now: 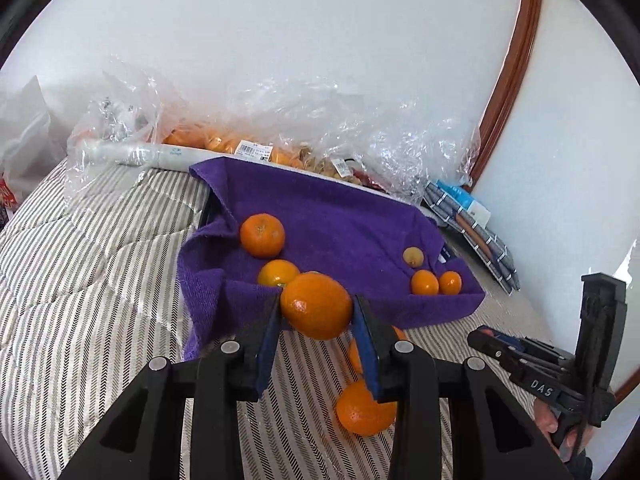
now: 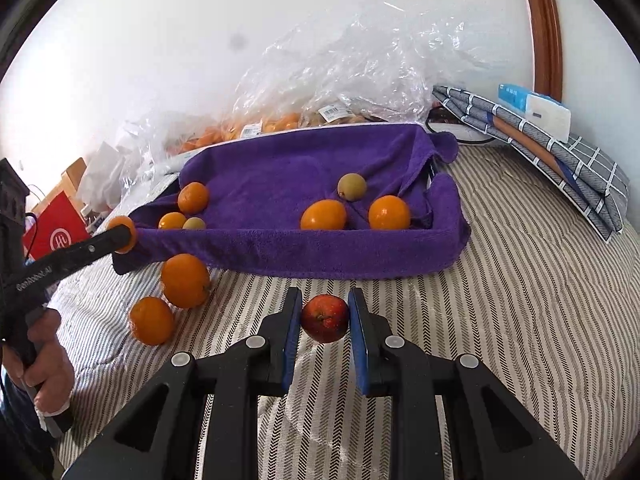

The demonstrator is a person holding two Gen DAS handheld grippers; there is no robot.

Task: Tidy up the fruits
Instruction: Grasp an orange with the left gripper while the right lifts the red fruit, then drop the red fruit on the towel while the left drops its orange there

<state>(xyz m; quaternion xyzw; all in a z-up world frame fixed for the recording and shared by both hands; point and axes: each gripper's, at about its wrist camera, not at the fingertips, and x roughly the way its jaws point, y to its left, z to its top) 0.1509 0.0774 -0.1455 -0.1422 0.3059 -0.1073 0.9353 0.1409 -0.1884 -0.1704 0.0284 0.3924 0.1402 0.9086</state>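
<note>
Left wrist view – grip: an orange [image 1: 316,306] is clamped between the blue pads of the left gripper [image 1: 316,312], held at the near rim of the purple-towel tray [image 1: 360,208].
Left wrist view – tray contents: two oranges are seen at the tray's left end, and a pale small fruit [image 1: 413,257] with two small oranges [image 1: 436,282] at its right end.
Left wrist view – loose fruit: another orange [image 1: 362,408] is seen on the striped bedding [image 1: 100,260] below the fingers.
Left wrist view – advice: the orange is best lifted clear of the rim and set beside the left group, so that the soft towel edge is not dragged.
Right wrist view – grip: a small red fruit [image 2: 325,319] is seen between the pads of the right gripper [image 2: 325,322]; the left pad touches it, a thin gap seems to remain at the right, so a firm clamp cannot be confirmed.
Right wrist view – position: the red fruit is just in front of the tray, over the bedding.
Right wrist view – loose fruit: two oranges [image 2: 168,300] lie outside the tray's left corner.
Right wrist view – advice: the grip should be checked before any lift, and bare towel chosen for the release.
</note>
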